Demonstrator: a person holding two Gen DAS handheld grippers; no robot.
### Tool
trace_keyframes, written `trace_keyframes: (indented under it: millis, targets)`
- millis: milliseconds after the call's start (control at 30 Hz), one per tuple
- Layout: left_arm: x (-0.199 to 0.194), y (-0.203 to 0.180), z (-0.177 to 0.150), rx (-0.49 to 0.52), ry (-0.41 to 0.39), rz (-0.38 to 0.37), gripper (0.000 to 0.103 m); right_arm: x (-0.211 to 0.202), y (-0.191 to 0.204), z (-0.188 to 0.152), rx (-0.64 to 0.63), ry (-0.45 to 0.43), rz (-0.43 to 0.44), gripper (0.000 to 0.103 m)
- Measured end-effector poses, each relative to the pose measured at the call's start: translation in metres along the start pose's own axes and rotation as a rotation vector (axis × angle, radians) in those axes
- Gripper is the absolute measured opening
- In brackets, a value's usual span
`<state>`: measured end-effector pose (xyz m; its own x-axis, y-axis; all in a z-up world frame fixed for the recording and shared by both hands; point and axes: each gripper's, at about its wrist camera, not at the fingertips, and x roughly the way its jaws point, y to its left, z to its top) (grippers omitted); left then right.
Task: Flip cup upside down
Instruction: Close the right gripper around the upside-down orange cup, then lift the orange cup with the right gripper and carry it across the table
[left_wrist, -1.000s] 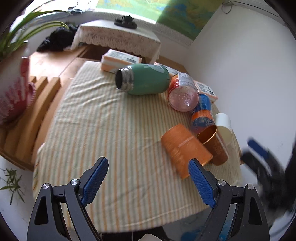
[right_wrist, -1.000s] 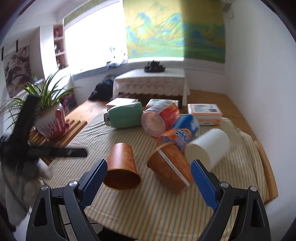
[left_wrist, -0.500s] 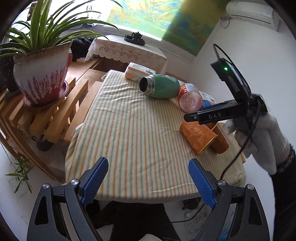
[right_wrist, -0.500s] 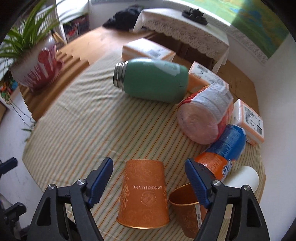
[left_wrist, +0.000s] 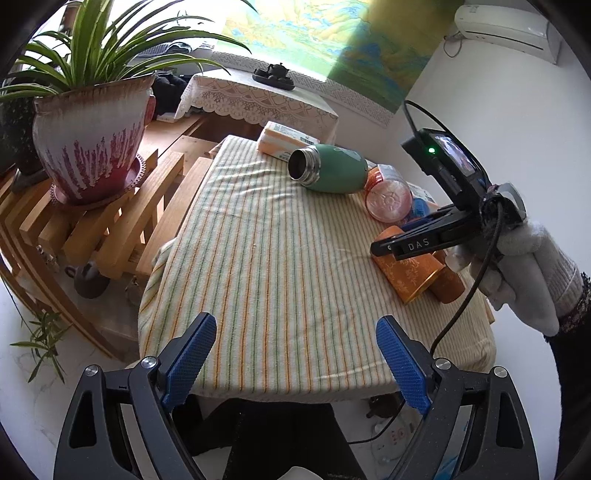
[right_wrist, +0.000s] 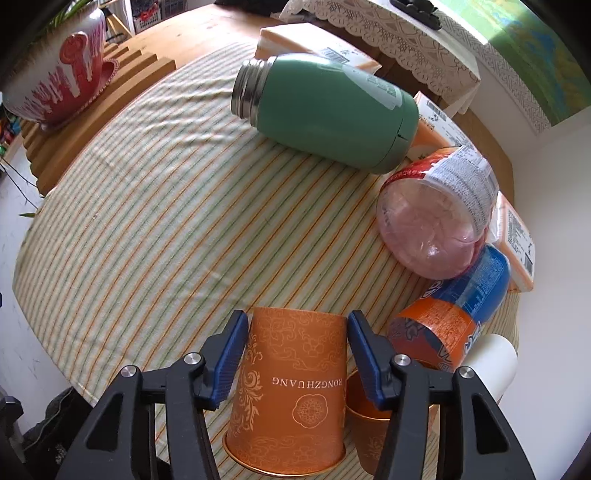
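Observation:
An orange paper cup with gold patterns lies on its side on the striped tablecloth, mouth towards the camera. My right gripper has its blue pads against both sides of the cup, shut on it. The left wrist view shows the same cup under the right gripper at the table's right side. A second orange cup lies beside it to the right. My left gripper is open and empty, held off the table's near edge.
A green flask lies on its side at the back. A clear jar, a blue-orange can, a white cup and boxes crowd the right side. A potted plant stands on wooden slats to the left.
My right gripper has moved down onto the orange cup and closed on it. My left gripper has drawn back from the table, still open.

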<state>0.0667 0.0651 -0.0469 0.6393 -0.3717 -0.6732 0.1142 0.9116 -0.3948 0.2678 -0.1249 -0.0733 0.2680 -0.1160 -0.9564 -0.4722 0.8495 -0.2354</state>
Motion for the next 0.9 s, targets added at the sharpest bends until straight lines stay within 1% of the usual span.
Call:
trace_keyframes:
  millis: [100,200,367,467,600,733,833,900]
  targets:
    - [0.000,0.002,0.001,-0.008,-0.002,-0.002,0.091,-0.011,0.000,-0.004,0.028,-0.036,0.023,0.051]
    - [0.000,0.001,0.001,-0.008,-0.003,-0.005,0.091,-0.026,-0.001,-0.012,0.065,-0.092,0.070,0.051]
    - [0.000,-0.003,0.000,-0.002,-0.007,-0.009,0.091,-0.040,-0.004,-0.027,0.149,-0.188,0.112,0.051]
    - [0.000,-0.005,-0.001,0.003,-0.007,-0.007,0.091,-0.054,-0.007,-0.032,0.199,-0.265,0.081,0.051]
    - [0.000,-0.008,-0.002,0.006,-0.015,-0.004,0.091,-0.062,-0.006,-0.038,0.260,-0.347,0.083,0.051]
    - [0.000,-0.009,-0.004,0.010,-0.023,0.005,0.091,-0.074,0.000,-0.050,0.294,-0.463,0.035,0.051]
    - [0.000,-0.008,-0.006,0.006,-0.024,0.008,0.091,-0.077,-0.001,-0.057,0.333,-0.508,0.046,0.051]
    - [-0.001,-0.007,-0.008,0.008,-0.028,0.015,0.091,-0.080,0.001,-0.063,0.358,-0.555,0.029,0.051]
